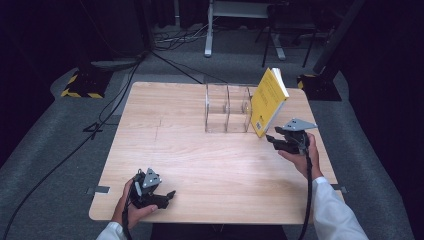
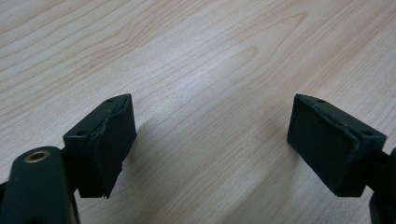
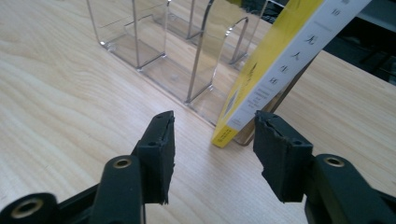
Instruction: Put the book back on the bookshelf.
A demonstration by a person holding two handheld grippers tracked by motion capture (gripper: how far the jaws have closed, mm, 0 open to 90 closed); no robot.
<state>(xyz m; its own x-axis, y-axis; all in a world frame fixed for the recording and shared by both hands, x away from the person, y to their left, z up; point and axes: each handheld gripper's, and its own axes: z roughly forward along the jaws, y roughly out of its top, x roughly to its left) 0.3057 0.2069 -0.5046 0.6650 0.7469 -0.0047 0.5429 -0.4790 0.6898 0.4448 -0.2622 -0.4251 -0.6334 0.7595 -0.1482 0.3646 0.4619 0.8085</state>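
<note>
Table: a pale wooden top that carries everything; the wood grain runs beneath both pairs of jaws.
Clear rack: a see-through divided holder standing upright ahead of the right gripper and a little to its left; in the right gripper view its compartments rise beyond the left jaw.
Yellow book: leans tilted against the rack's end nearest the right gripper, its top pointing away from the rack; its bottom corner rests on the table just in front of the right gripper's jaw tips. In the right gripper view its white-and-yellow spine comes down into the gap line between the jaws, a little beyond them, touched by neither pad.
Right gripper: released, jaws apart, nothing between the pads; it points at the book's lower edge from just beside it.
Left gripper: held near the table's near edge, well apart from book and rack; jaws spread wide over bare wood, grasping nothing.
</note>
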